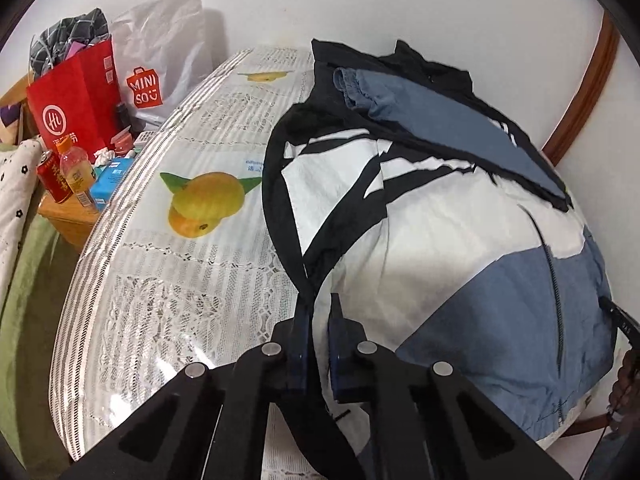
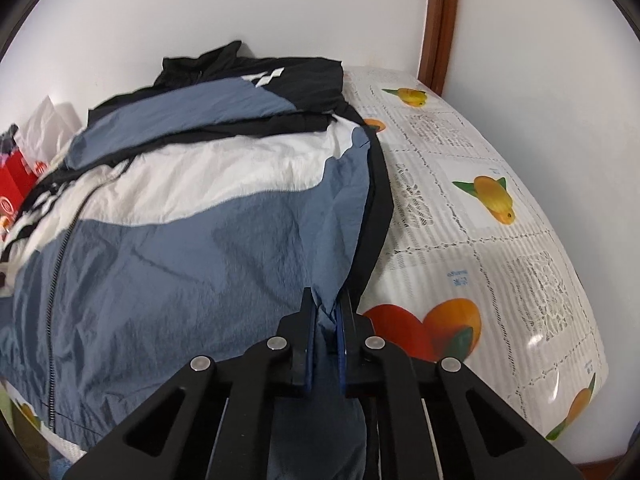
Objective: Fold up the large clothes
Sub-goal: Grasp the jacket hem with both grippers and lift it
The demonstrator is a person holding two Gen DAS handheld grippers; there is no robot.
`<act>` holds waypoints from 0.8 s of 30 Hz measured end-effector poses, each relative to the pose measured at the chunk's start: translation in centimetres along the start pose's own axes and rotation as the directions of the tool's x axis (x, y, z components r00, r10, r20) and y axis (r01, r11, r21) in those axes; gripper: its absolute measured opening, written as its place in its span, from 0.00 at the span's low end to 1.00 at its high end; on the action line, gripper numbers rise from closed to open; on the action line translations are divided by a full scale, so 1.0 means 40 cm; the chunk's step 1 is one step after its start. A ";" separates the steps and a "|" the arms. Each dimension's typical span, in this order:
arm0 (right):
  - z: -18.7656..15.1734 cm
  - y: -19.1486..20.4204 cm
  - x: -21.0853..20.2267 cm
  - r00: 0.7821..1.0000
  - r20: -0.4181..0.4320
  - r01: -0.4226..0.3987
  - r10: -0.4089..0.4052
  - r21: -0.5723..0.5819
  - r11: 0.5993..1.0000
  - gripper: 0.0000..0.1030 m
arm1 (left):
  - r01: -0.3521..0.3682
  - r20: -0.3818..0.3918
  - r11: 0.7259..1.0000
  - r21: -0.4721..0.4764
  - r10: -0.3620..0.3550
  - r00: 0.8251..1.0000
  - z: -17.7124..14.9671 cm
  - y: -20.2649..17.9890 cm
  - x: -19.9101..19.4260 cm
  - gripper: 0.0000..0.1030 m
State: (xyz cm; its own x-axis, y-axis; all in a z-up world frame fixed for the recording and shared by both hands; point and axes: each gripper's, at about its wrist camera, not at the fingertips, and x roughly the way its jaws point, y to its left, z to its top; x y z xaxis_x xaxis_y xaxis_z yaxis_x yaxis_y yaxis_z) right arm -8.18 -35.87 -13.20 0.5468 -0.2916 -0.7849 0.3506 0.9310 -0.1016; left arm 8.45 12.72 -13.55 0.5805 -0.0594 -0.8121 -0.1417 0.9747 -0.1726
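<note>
My right gripper (image 2: 327, 312) is clamped on the jacket (image 2: 192, 216) at its blue side edge near the hem; my left gripper (image 1: 320, 316) pinches the black-trimmed edge on the opposite side. The jacket lies front-up on the table (image 1: 168, 280), zip (image 2: 60, 248) closed, sleeves already crossed over the chest; I judge the bottom-up fold is in hand. Its long axis runs 6 to 12 o'clock, collar at 12; next I should lift both corners evenly and carry the hem toward the collar.
</note>
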 end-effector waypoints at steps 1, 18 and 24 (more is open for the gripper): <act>0.001 -0.002 -0.010 1.000 0.008 -0.003 0.003 0.001 1.000 0.08 | 0.005 0.006 1.000 -0.001 -0.005 1.000 0.002 0.000 -0.005 0.06; 0.074 -0.038 -0.244 0.955 0.251 -0.172 0.155 0.047 0.984 0.06 | 0.142 0.222 0.990 0.000 -0.139 0.965 0.095 -0.008 -0.200 0.05; 0.147 -0.046 -0.269 0.934 0.310 -0.205 0.176 0.062 0.977 0.06 | 0.146 0.268 0.989 -0.012 -0.138 0.953 0.180 -0.033 -0.211 0.05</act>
State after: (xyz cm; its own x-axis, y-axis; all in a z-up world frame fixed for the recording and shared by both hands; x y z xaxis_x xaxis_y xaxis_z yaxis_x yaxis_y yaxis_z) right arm -10.24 -35.72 -0.98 0.8085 -0.1765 -0.5615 0.2774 0.9556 0.0991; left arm 9.51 13.50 -2.44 0.7880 -0.1333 -0.6010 -0.0646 0.9530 -0.2961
